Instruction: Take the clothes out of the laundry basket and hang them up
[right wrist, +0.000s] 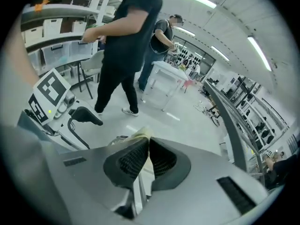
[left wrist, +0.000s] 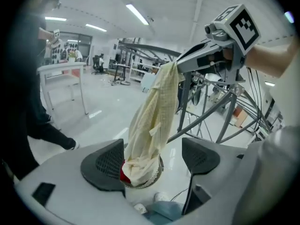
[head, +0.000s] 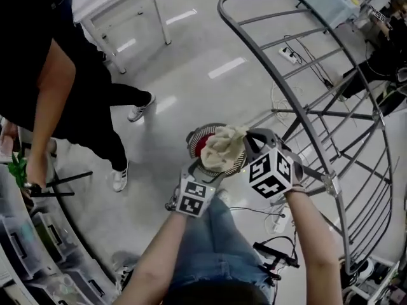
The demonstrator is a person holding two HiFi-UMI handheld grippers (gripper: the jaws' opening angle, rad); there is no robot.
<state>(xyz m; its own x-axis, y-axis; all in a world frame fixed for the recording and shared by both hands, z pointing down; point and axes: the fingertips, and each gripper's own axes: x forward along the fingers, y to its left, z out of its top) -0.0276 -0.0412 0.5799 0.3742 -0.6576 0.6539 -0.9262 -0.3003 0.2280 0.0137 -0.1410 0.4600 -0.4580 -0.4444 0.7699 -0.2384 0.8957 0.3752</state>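
A cream garment (head: 226,146) hangs from my right gripper (head: 247,138), which is shut on its top edge; the cloth (right wrist: 139,136) shows pinched between the pads. It trails down into the round laundry basket (head: 193,140) on the floor, where a red piece (head: 202,147) lies. In the left gripper view the garment (left wrist: 152,125) drapes from the right gripper (left wrist: 206,55) to the basket (left wrist: 151,178). My left gripper (head: 197,168) is open just below and left of the cloth, pads (left wrist: 107,165) apart and not pressing on it.
The grey drying rack (head: 318,107) arches along the right side, close to my right arm. A person in black (head: 63,75) stands at the left. A white table (head: 121,5) is behind, storage bins (head: 25,246) at lower left, cables and a power strip (head: 289,54) on the floor.
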